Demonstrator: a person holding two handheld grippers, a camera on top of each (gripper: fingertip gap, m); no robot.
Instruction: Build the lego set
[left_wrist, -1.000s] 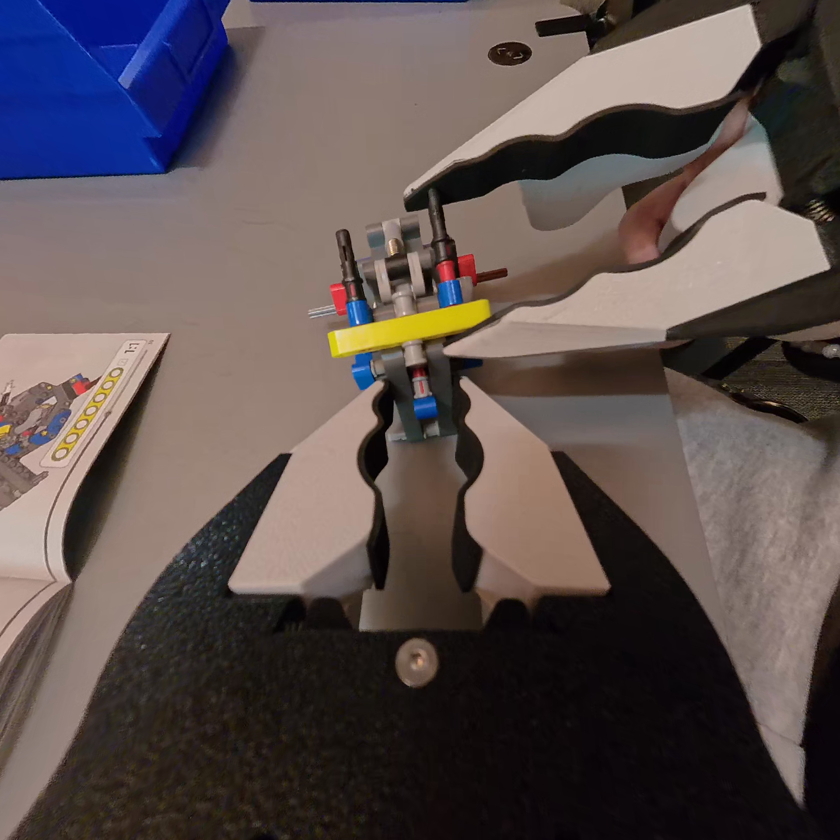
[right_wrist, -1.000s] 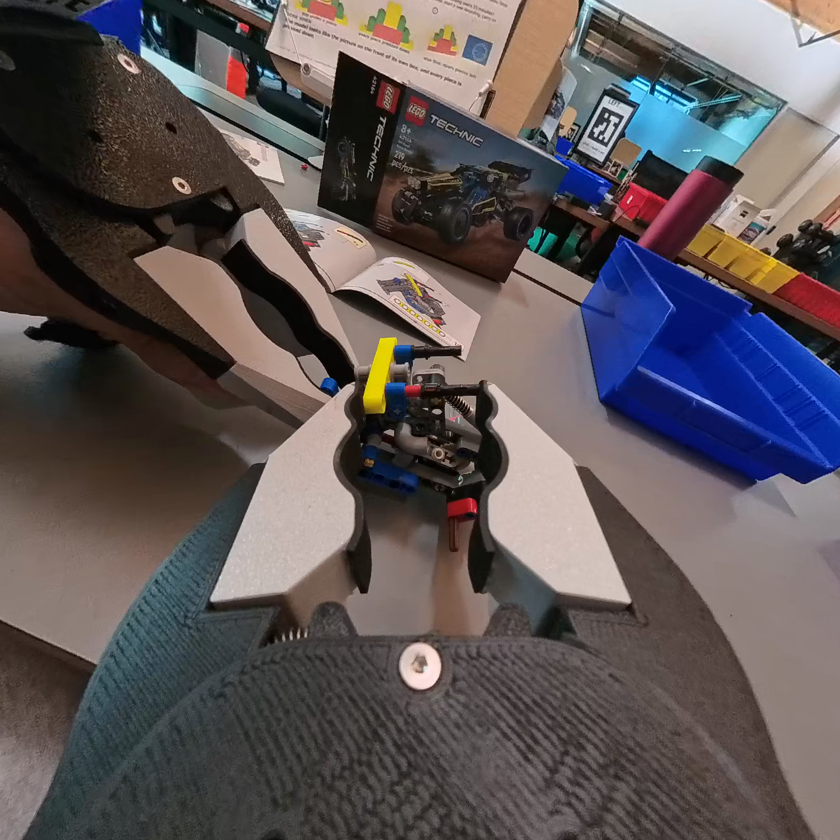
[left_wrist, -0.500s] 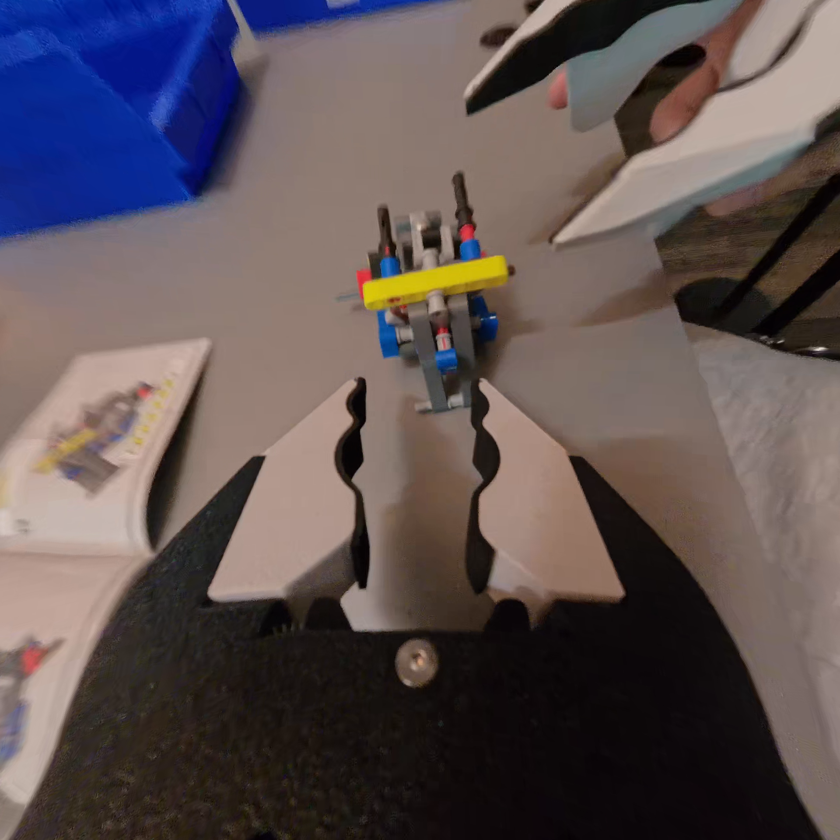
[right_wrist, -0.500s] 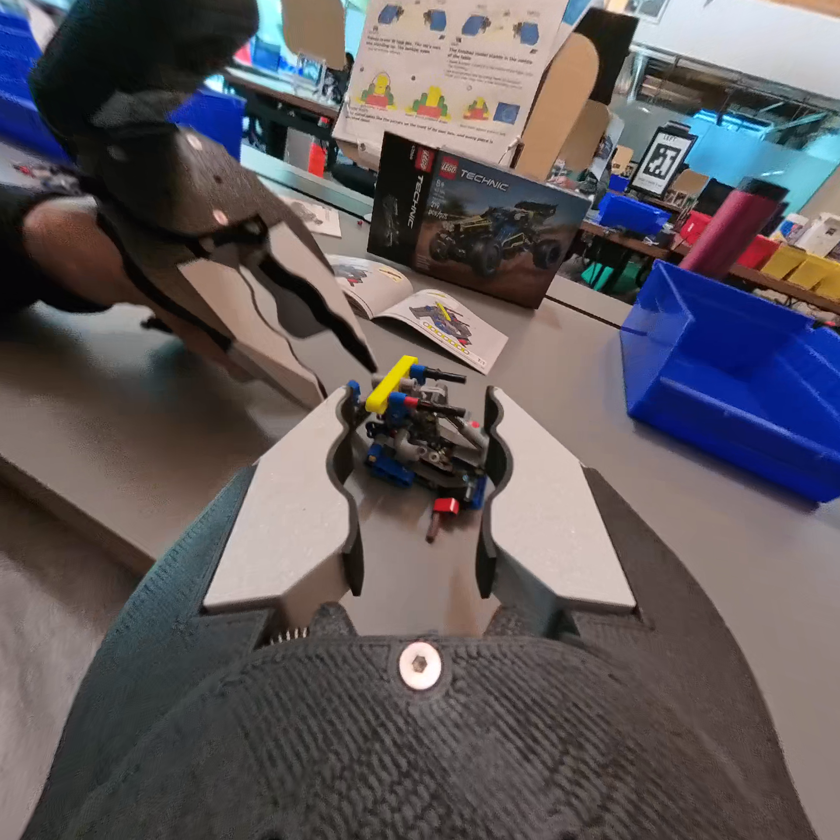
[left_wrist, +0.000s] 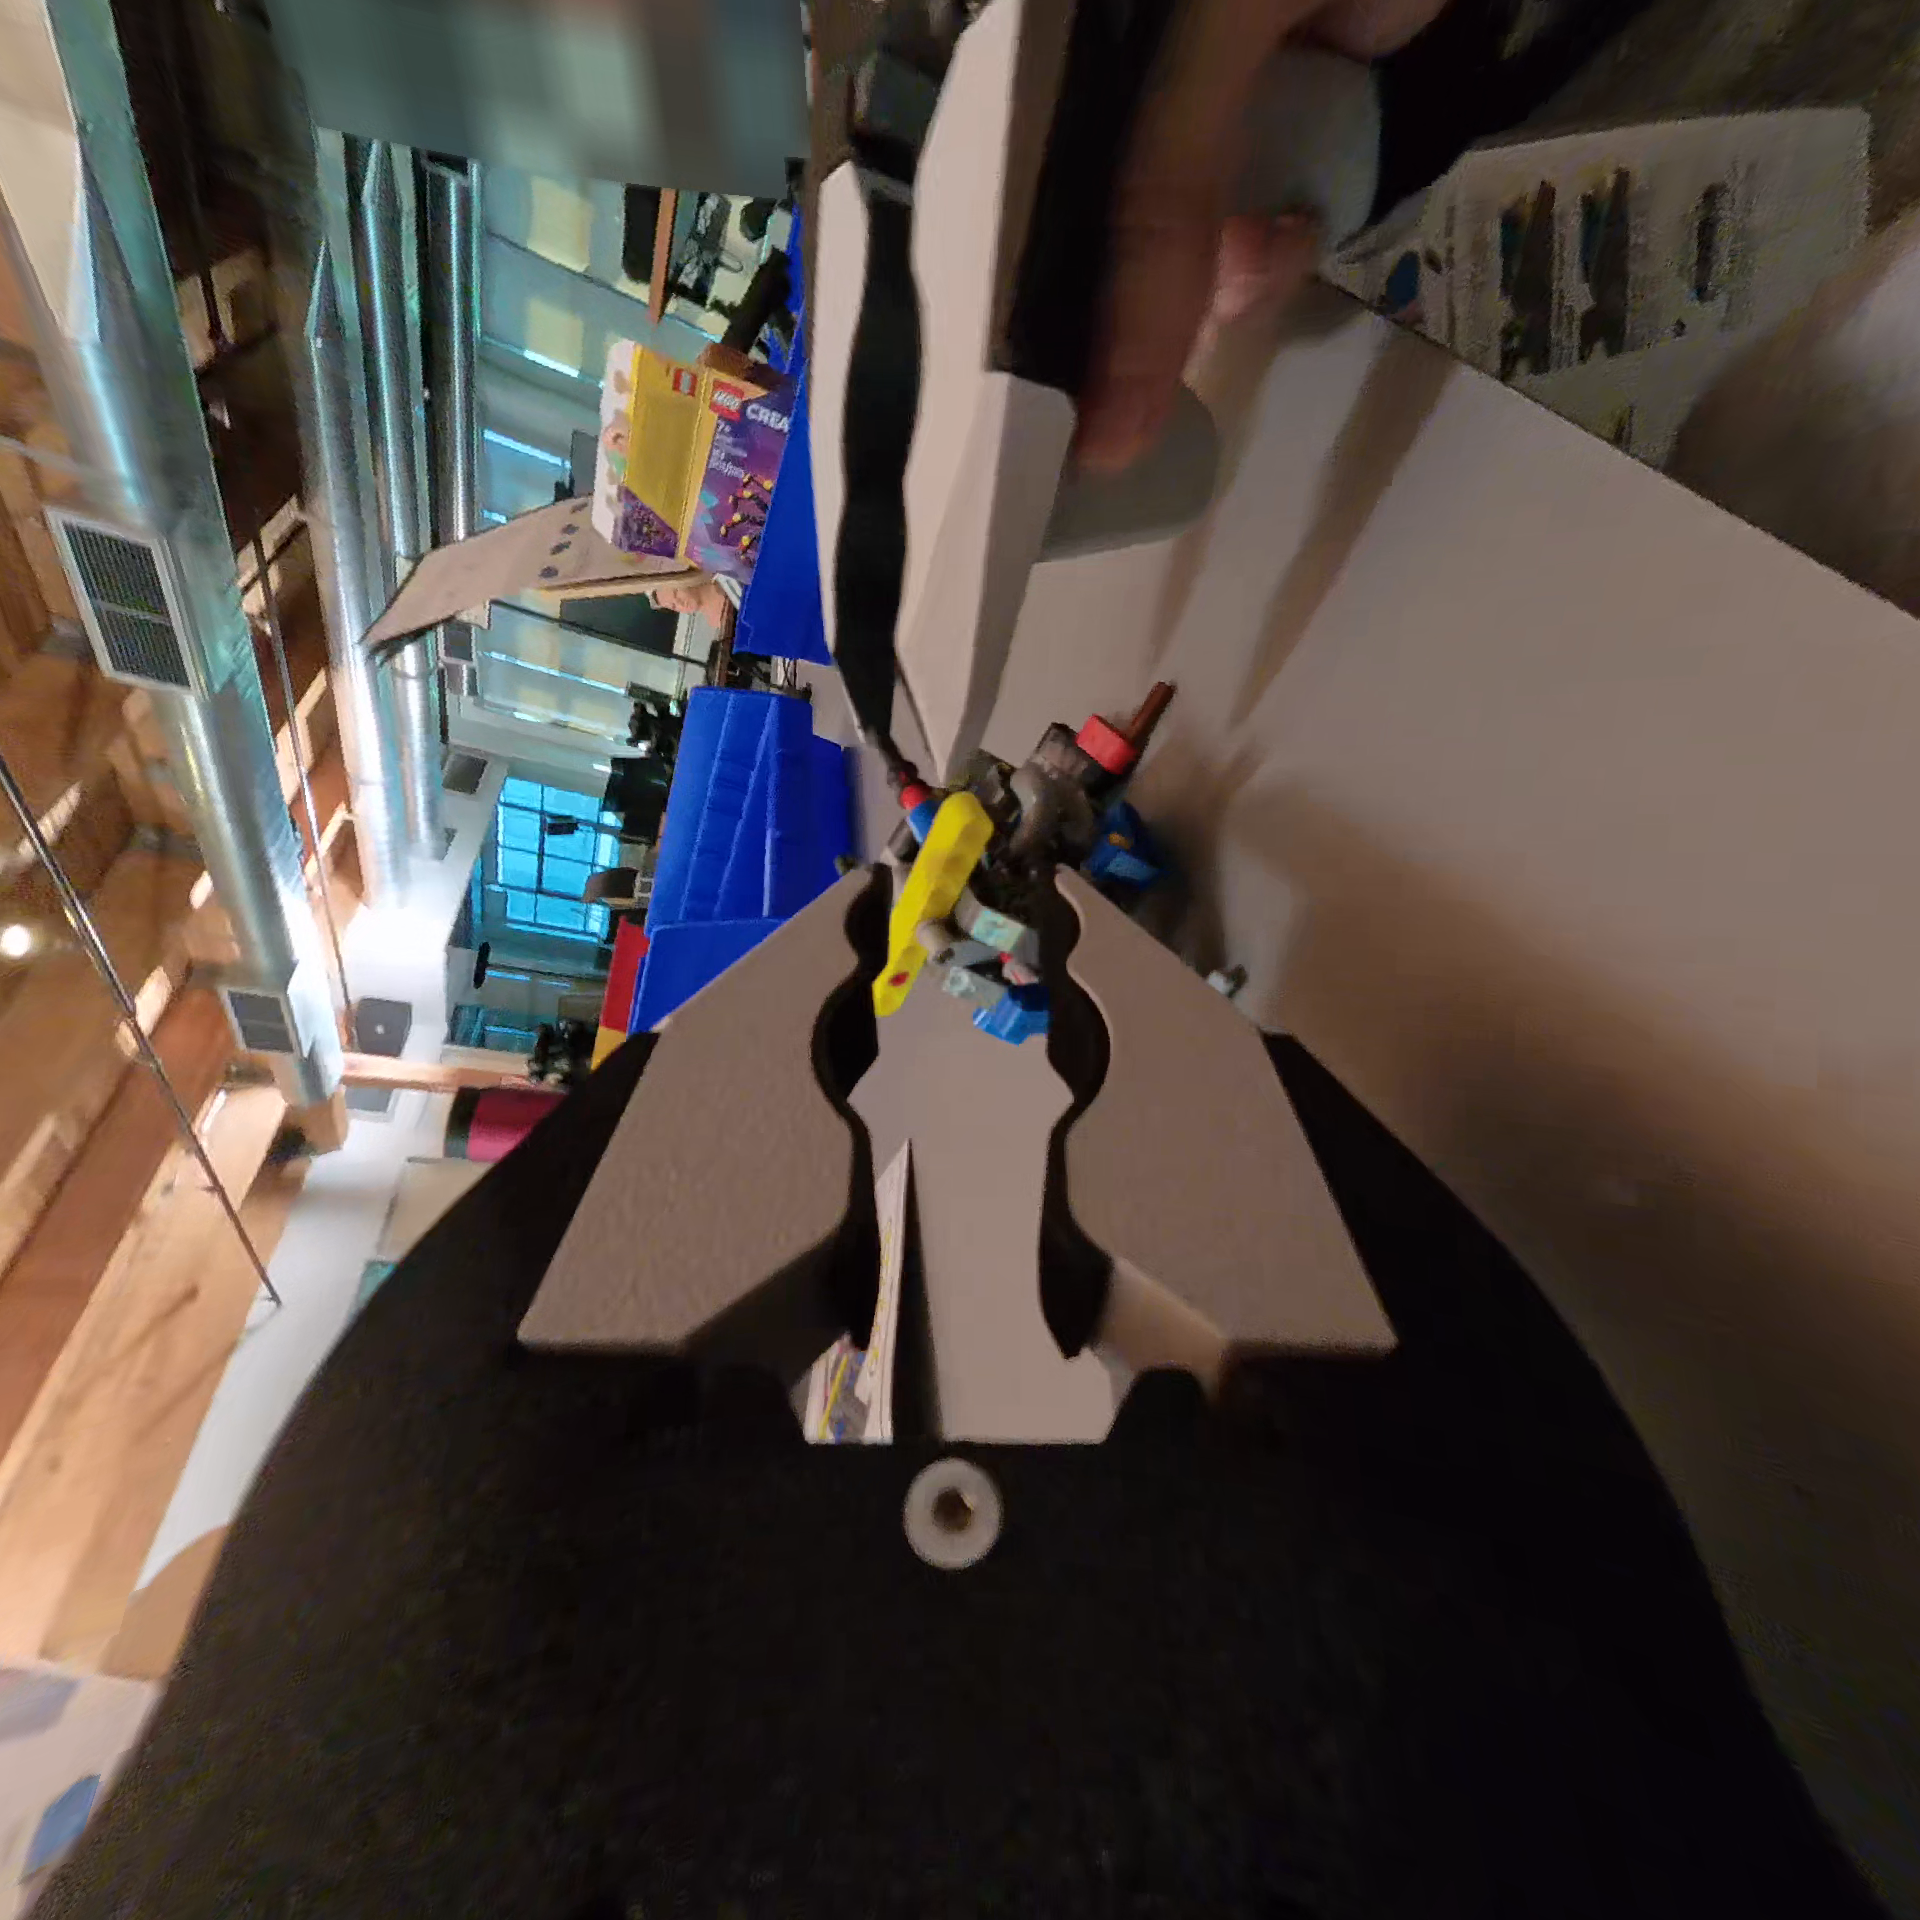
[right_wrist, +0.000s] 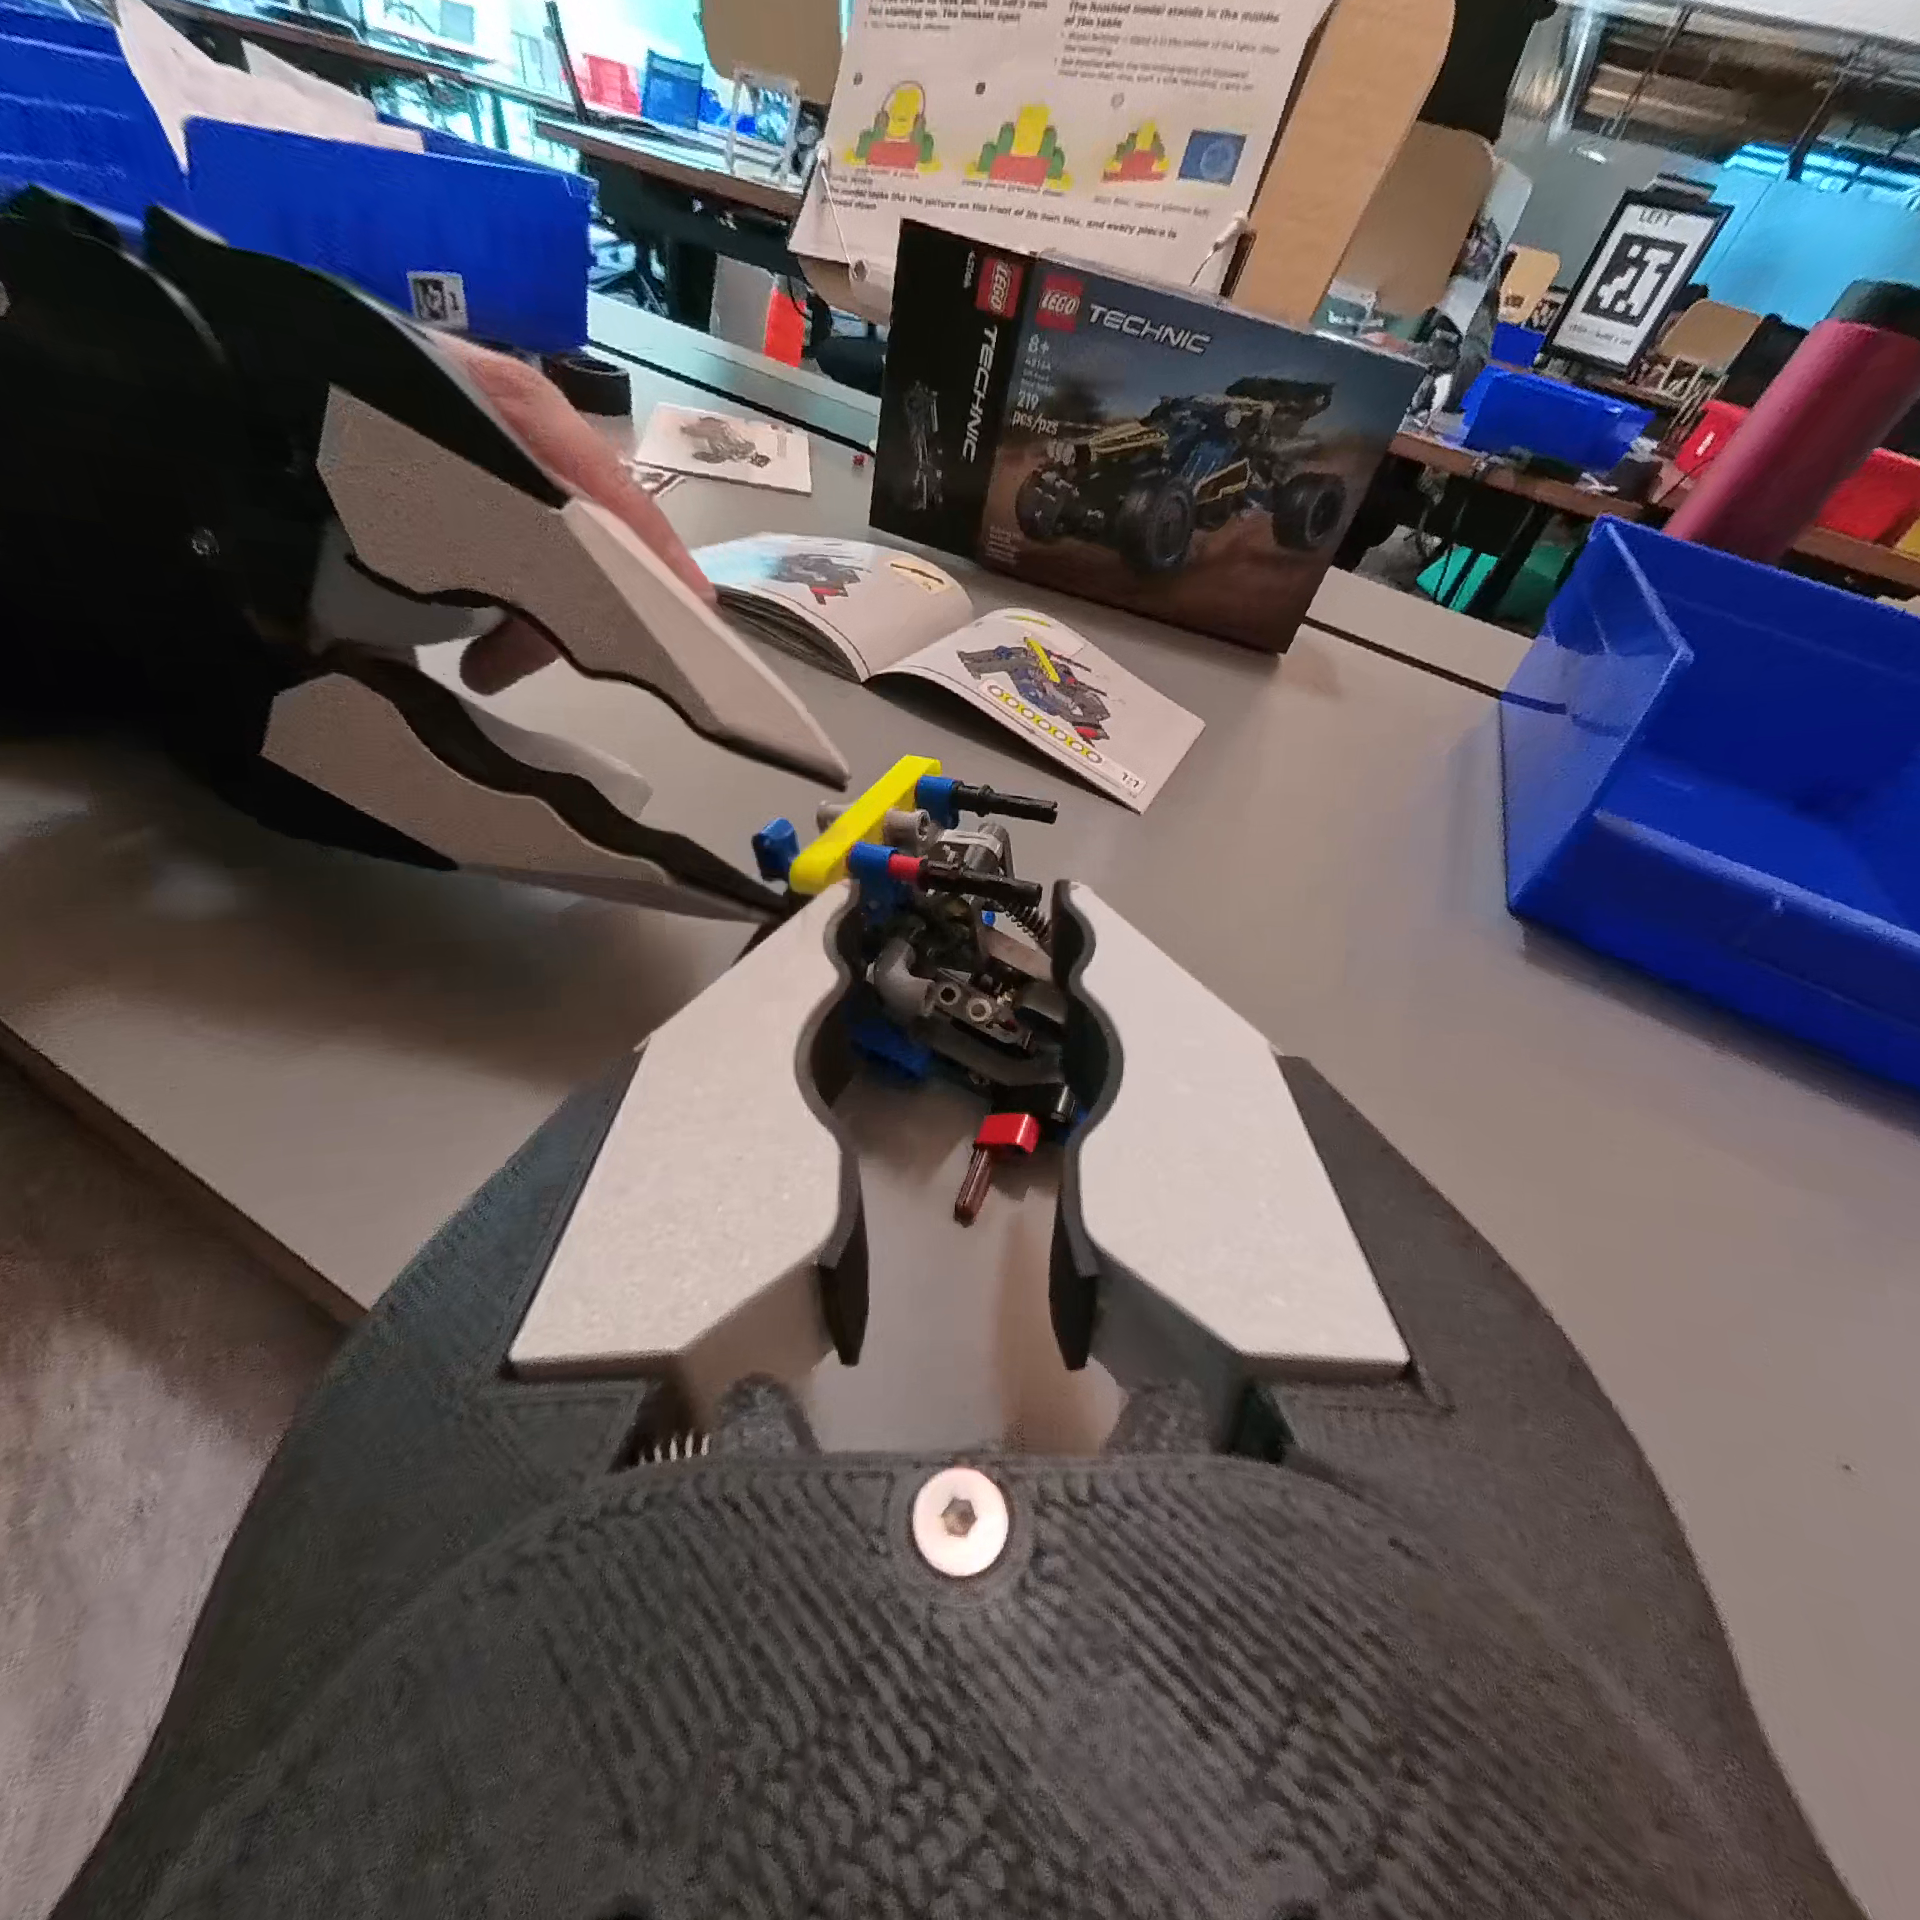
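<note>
The right gripper (right_wrist: 956, 904) has its jaws closed on a small toy-brick assembly (right_wrist: 914, 987). One pad presses a blue part on the one side. The other pad presses the black frame with a little spring on the other side. A red bush on a brown axle (right_wrist: 1003, 1132) sticks out backward between the two fingers.

The left gripper (left_wrist: 966, 894) comes from the side. Its jaws stand narrow around the yellow beam (right_wrist: 852, 826) and the grey piece beside it at the top of the same assembly. They seem clenched on these parts, but the left wrist view is blurred and the contact is not fully sure.

The assembly is low over the grey table (right_wrist: 1351, 935), near its front edge. I cannot tell if it rests on the table.

Behind it lies an open instruction booklet (right_wrist: 1039, 686) with a drawing of a vehicle. Farther back stands a dark box of a building set (right_wrist: 1143, 436), with a brand logo and a picture of a buggy. A blue bin (right_wrist: 1714, 779) stands on the right. A cardboard poster (right_wrist: 1039, 104) shows coloured brick figures and printed lines. A black-and-white marker placard (right_wrist: 1631, 270) stands in the background.
</note>
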